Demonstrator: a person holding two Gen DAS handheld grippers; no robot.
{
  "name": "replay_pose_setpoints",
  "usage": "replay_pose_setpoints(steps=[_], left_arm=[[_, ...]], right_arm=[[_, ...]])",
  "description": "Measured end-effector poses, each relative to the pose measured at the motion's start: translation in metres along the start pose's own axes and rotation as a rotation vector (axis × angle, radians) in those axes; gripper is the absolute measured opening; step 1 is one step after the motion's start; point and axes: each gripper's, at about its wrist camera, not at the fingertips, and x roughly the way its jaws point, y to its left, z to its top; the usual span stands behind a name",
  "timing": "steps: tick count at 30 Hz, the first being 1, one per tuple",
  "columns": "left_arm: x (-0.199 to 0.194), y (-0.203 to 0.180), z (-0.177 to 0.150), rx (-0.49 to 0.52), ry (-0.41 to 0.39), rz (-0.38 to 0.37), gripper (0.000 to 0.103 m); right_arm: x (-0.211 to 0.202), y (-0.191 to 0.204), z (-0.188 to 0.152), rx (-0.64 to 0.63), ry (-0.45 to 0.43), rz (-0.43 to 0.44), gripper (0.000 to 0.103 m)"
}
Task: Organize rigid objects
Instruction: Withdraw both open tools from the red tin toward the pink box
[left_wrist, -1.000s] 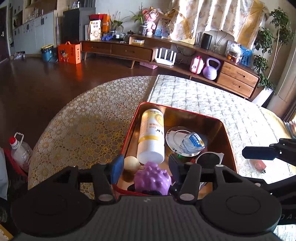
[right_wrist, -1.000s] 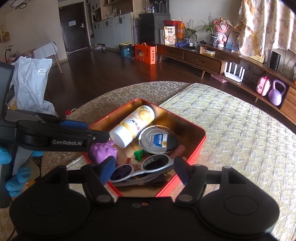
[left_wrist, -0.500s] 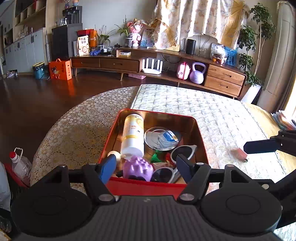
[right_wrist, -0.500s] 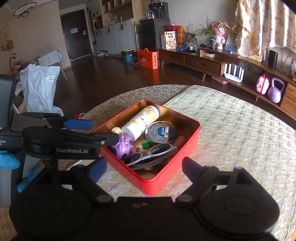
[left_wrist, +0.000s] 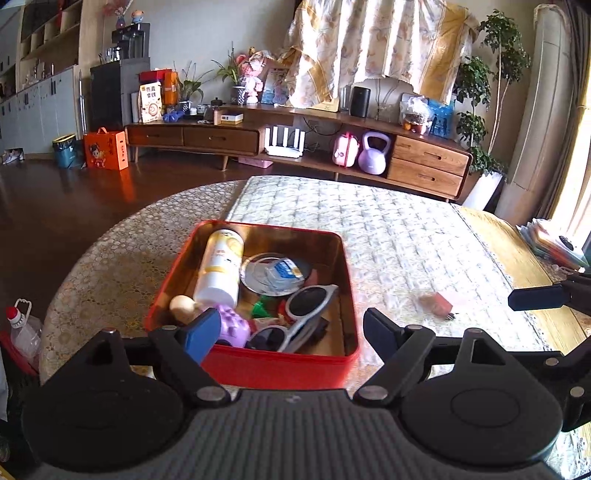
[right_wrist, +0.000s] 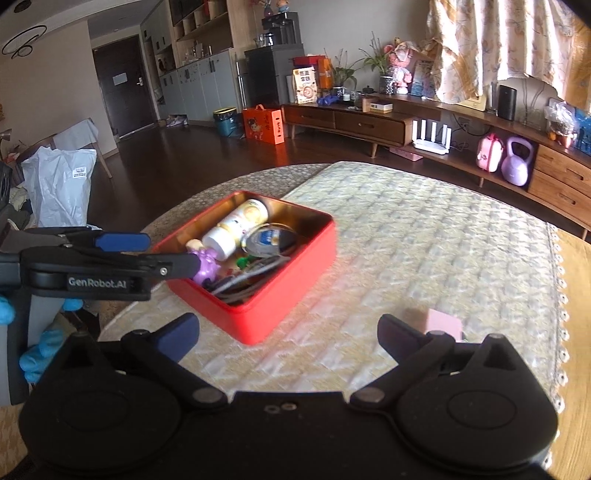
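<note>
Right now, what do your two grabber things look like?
Both are black plastic. The left gripper has two round discs, silver screws and blue fingertips. The right gripper looks the same, with dark blue tips. White letters on the left one's side say GenRobot.AI. A blue glove shows behind it.

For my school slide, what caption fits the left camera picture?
Open left gripper faces a red tin of toys beside a pink block.

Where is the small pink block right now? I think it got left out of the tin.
The pink block lies on the tablecloth, right of the red tin and apart from it.
</note>
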Motion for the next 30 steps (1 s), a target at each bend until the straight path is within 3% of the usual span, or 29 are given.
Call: replay_pose_setpoints(steps=[19, 30], left_arm=[[0.04, -0.099, 0.01, 0.045, 0.053, -0.132, 0.084], [0.096, -0.139, 0.034, 0.053, 0.196, -0.158, 0.084]], right_arm=[[-0.022, -0.085, -0.049, 0.059, -0.001, -0.129, 0.103], [0.004, -0.106, -0.057, 0.043, -0.008, -0.14, 0.103]])
